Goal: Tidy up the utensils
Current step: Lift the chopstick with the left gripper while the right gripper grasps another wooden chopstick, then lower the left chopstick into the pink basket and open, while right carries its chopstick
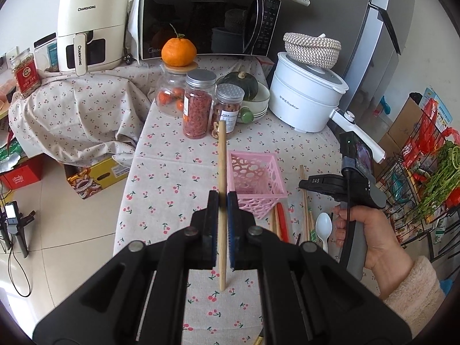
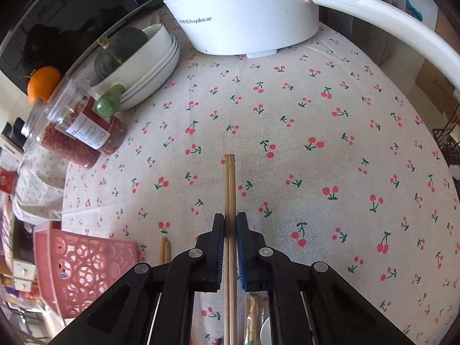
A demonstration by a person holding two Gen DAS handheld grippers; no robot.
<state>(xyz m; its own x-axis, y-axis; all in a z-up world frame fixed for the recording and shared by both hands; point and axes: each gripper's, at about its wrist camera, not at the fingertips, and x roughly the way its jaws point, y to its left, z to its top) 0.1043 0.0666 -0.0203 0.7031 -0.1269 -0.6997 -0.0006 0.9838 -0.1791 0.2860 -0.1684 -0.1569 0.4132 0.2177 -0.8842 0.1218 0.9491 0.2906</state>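
My left gripper [image 1: 222,198] is shut on a single wooden chopstick [image 1: 221,155] and holds it above the cherry-print tablecloth, just left of the pink openwork basket [image 1: 253,172]. My right gripper [image 2: 230,220] is shut on a pair of wooden chopsticks [image 2: 230,184] lying along its fingers, over the cloth. The right gripper's body also shows in the left wrist view [image 1: 342,185], right of the basket. The basket shows in the right wrist view [image 2: 86,264] at lower left. More chopsticks [image 1: 304,201], a red utensil [image 1: 283,221] and a white spoon [image 1: 323,228] lie beside the basket.
Behind the basket stand three jars [image 1: 198,103], a stack of bowls with a green squash [image 1: 247,86], a white electric pot [image 1: 304,95], a microwave [image 1: 207,17] and an air fryer [image 1: 89,26]. A wire rack with greens [image 1: 425,184] stands at the right.
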